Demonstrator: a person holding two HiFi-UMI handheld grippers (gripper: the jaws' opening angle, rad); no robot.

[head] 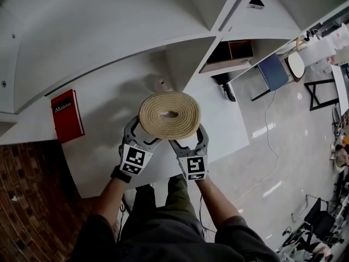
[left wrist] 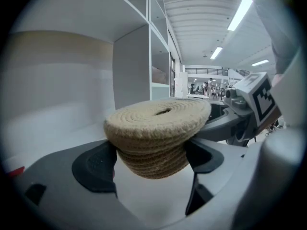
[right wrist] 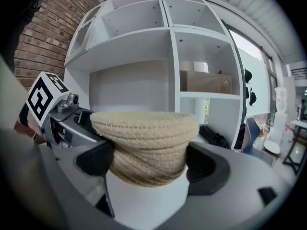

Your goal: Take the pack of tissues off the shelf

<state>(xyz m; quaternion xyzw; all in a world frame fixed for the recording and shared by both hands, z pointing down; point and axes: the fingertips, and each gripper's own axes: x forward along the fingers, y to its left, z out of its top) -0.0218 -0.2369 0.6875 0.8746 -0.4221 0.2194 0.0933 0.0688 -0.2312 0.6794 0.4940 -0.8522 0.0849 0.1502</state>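
**Woven tissue holder point(head: 169, 115) being held by both grippers in front of the white shelf unit point(head: 109, 48).**

Head view: the left gripper point(head: 143, 139) is clasping the tissue holder from 7 o'clock and the right gripper point(head: 188, 141) from 5 o'clock, both equally near. The round body is sitting slot-up, and a red book point(head: 67, 115) is lying at 9 o'clock. Left gripper view: the jaws are pressing on the lower coils. Right gripper view: the jaws are standing wide yet clamping those same coils. The shelf unit is lying beyond at 12 o'clock, so withdrawal probably runs toward 6 o'clock.
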